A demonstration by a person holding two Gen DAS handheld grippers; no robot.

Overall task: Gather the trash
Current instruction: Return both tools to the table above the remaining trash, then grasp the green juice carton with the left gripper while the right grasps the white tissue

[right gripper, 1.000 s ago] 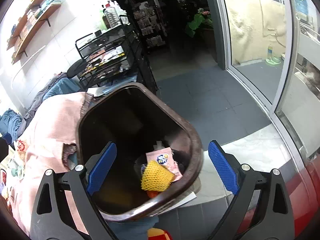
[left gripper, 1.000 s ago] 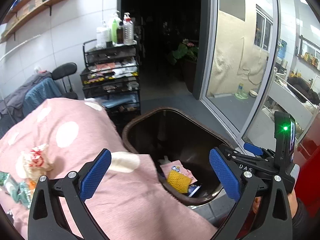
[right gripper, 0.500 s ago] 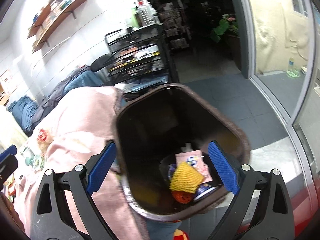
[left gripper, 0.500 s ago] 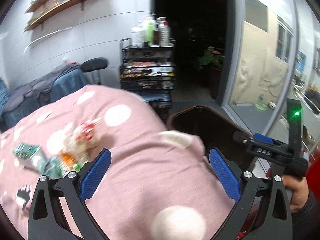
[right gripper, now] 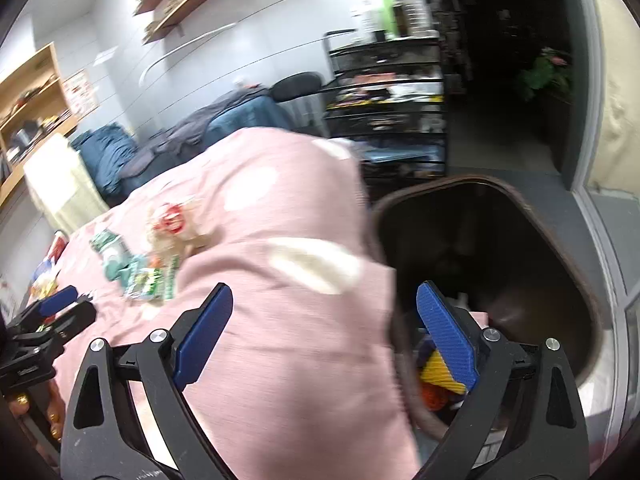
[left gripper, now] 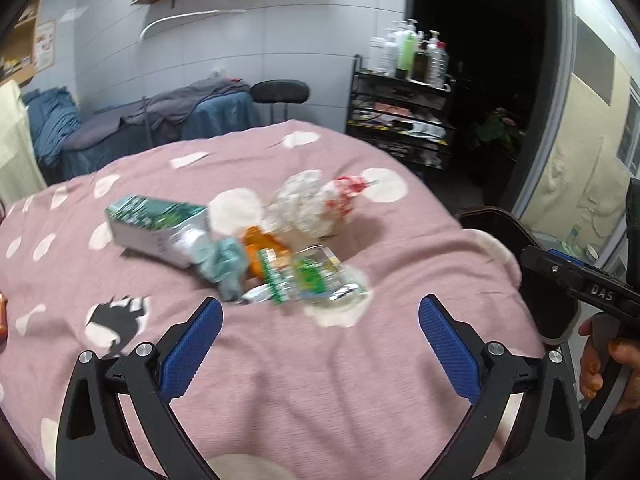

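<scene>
A desk (left gripper: 360, 380) draped in one pink, white-dotted cloth is shown beside one brown trash bin (right gripper: 560, 240), in which yellow and orange scraps are seen. One heap of trash (left gripper: 256, 240) is left mid-cloth: one green-and-white carton (left gripper: 152, 224), one crumpled white wrapper (left gripper: 312, 204), green packets. Both the left gripper (left gripper: 320, 332) and right gripper (right gripper: 324, 328) are held spread, empty. "DAS" is read on the right tool.

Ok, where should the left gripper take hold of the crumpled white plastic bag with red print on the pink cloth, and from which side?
Take the crumpled white plastic bag with red print at its bulging white middle, coming down from above with the open left gripper. It lies loose and puffed on the pink dotted cloth, slightly apart from the pile's far edge, so top folds likely pinch easily.
</scene>
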